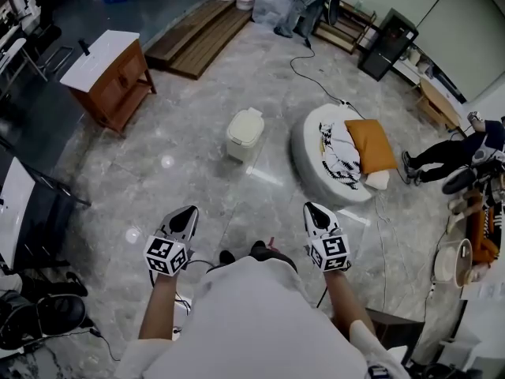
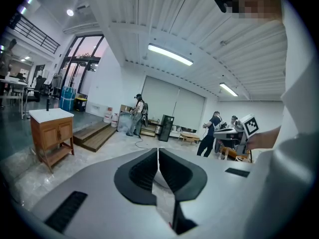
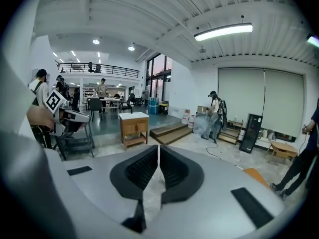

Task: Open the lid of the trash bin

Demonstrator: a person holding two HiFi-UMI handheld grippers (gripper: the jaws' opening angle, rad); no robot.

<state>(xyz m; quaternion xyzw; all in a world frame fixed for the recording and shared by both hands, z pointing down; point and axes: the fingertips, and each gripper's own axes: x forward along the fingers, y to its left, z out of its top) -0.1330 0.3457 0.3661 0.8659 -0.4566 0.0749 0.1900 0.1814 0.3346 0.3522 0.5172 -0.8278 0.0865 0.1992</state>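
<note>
Your left gripper and right gripper are clenched empty, well apart from the closed trash bin. Their own bodies hide it in both gripper views.

Bright, even indoor light
Ceiling strip lights glare off the glossy floor; gripper views warp, darkening at edges.

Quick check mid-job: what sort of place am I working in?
Likely a big open hall set up as a test studio, not a home: a wooden cabinet, a round white floor bed and the trash bin stand scattered on bare polished floor, with a railed mezzanine behind.
</note>
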